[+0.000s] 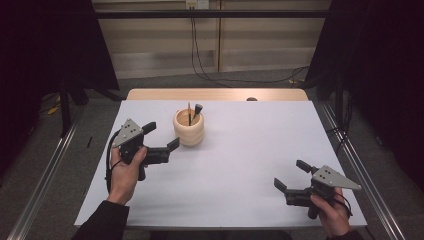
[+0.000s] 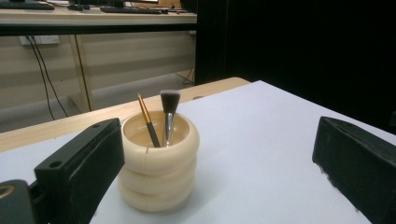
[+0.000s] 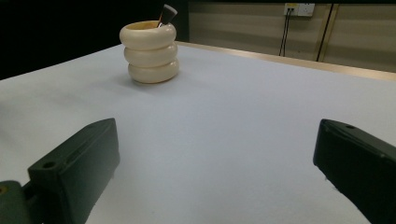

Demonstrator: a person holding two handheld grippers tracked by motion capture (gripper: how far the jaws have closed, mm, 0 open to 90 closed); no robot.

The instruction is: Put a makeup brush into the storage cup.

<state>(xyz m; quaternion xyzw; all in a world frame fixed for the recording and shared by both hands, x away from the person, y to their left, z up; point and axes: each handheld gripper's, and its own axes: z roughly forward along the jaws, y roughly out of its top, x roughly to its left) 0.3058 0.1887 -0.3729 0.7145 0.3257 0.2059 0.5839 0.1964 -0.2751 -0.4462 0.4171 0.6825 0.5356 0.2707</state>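
Observation:
A cream ribbed cup (image 1: 189, 131) stands upright on the white table (image 1: 245, 150), left of centre toward the back. It holds a thin orange-handled brush (image 2: 148, 122) and a dark-bristled makeup brush (image 2: 169, 110). My left gripper (image 1: 161, 135) is open and empty just left of the cup, close to it but apart. In the left gripper view the cup (image 2: 159, 170) sits next to the left jaw of the open gripper (image 2: 218, 147). My right gripper (image 1: 290, 174) is open and empty near the front right corner. It faces the distant cup (image 3: 149, 52) in the right gripper view.
A wooden strip (image 1: 215, 94) runs along the table's far edge, with a small dark object (image 1: 251, 99) on it. Metal rails (image 1: 350, 150) flank the table. Cables (image 1: 225, 79) lie on the floor behind. White surface stretches between the cup and the right gripper.

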